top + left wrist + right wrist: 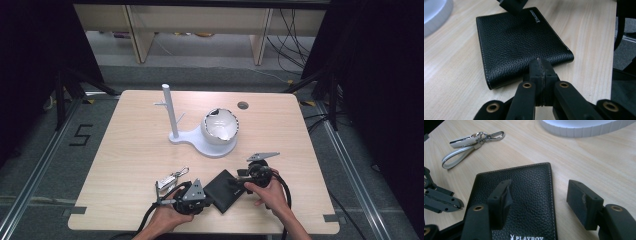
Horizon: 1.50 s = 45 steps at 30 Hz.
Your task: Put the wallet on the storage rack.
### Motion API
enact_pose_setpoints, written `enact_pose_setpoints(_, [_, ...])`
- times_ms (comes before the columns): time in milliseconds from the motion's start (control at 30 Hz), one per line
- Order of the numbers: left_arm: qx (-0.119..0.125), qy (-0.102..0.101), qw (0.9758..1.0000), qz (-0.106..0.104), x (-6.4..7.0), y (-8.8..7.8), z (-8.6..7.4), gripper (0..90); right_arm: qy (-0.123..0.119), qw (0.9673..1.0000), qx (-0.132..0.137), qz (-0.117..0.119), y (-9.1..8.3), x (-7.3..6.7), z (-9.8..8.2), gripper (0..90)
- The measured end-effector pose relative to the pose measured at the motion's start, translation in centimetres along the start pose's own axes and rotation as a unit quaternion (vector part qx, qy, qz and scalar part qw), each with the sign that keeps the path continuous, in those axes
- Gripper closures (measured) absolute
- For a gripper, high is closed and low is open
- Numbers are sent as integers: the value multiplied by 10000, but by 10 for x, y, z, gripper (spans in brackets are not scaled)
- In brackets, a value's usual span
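The left gripper (541,72) was pressed together at the wallet's (519,42) near edge; whether it pinched leather, I cannot tell. The right gripper (544,202) stood apart straddling the wallet's corner. The wallet lay flat and closed on the table (130,150), seemingly unlifted, keys (469,141) nearby.

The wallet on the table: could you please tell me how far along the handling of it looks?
Early stage. The wallet lies closed and flat on the table; nothing looks finished yet. In hand: the left tool is shut, jaws together at the wallet's near edge, holding nothing visible, while the right tool is open, one jaw over the leather. Gripping and lifting or opening remain. The key ring lies untouched.
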<state>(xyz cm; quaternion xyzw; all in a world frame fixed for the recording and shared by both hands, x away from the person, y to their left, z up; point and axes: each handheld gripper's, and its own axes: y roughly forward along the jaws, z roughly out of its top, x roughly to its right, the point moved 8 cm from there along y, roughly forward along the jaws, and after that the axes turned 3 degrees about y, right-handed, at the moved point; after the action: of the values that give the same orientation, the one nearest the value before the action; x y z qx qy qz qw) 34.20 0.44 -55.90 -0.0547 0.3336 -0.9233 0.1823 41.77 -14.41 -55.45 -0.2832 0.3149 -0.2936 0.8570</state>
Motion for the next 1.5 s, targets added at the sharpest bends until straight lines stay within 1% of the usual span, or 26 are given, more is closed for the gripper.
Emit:
enact_pose_setpoints(67, [52,-80,10000,-23,1,1,1,893,56,9999,-75,38,3,0,-1,387])
enact_pose_setpoints(200, [-190,156,9997,-26,3,4,-4,893,72,9998,-182,67,5,0,-4,403])
enact_pose_setpoints(233, [-108,73,9999,14,4,6,-3,893,95,9998,-177,78,5,0,-4,412])
enact_pose_setpoints(267, [-190,139,9997,6,2,5,-3,893,126,9998,-152,94,5,0,-4,414])
enact_pose_setpoints(300, [-73,-3,10000,-24,4,7,-2,893,140,9997,-164,99,5,0,-4,417])
enact_pose_setpoints(433, [-127,-31,9999,-22,4,7,-2,893,229,9992,-196,258,7,-3,-6,436])
enact_pose_setpoints(467, [-136,-104,9999,-23,4,8,-3,893,242,9991,-192,275,7,-3,-6,434])
enact_pose_setpoints(533, [-216,8,9998,-48,3,7,-3,893,337,9989,-166,277,7,-3,-7,429])
enact_pose_setpoints(567, [-282,81,9996,-5,2,7,-4,893,478,9983,-146,310,6,-4,-7,427])
enact_pose_setpoints(700, [-280,75,9996,-26,3,8,-4,893,914,9943,-52,554,4,-2,-8,443])
enact_pose_setpoints(733, [-307,104,9995,-64,3,8,-4,892,929,9943,-23,529,4,-1,-8,450])
enact_pose_setpoints(767, [-194,-22,9998,-36,4,9,-3,892,935,9941,2,544,3,0,-8,463])
enact_pose_setpoints(833, [-288,113,9995,-31,3,8,-5,892,1017,9927,54,642,1,-1,-6,469])
enact_pose_setpoints(900, [-281,93,9996,-36,3,8,-5,891,1087,9911,145,751,-1,0,-5,495])
enact_pose_setpoints(933, [-309,108,9995,-28,3,8,-5,891,1332,9877,104,808,-3,-3,-5,497])
enact_pose_setpoints(967, [-299,117,9995,12,3,8,-5,891,1230,9886,151,853,-4,-1,-5,505])
enact_pose_setpoints(1033, [-352,176,9992,21,3,7,-6,891,1368,9870,158,832,-5,-3,-4,528])
enact_pose_setpoints(1067, [-359,114,9993,2,4,7,-6,890,1168,9888,238,894,-5,-1,-3,541])
enact_pose_setpoints(1100, [-363,176,9992,-2,3,7,-6,891,1216,9875,236,974,-5,-3,-2,581])
enact_pose_setpoints(1133, [-365,159,9992,3,4,7,-6,891,1413,9836,157,1110,-7,-9,-3,593])
enact_pose_setpoints(1167, [-389,201,9990,30,3,7,-6,890,1194,9858,190,1169,-6,-9,-3,606])
enact_pose_setpoints(1200, [-392,204,9990,38,3,7,-6,890,1330,9851,130,1085,-8,-12,-3,621])
enact_pose_setpoints(1233, [-373,204,9991,50,3,7,-6,890,1247,9868,147,1026,-8,-13,-2,631])
enact_pose_setpoints(1267, [-380,199,9991,45,3,7,-6,890,951,9890,272,1099,-9,-14,1,641])
enact_pose_setpoints(1367, [-358,163,9992,25,4,7,-6,888,985,9874,342,1191,-13,-18,5,700])
enact_pose_setpoints(1500, [-412,241,9989,0,5,7,-6,883,977,9865,384,1258,-15,-20,5,743])
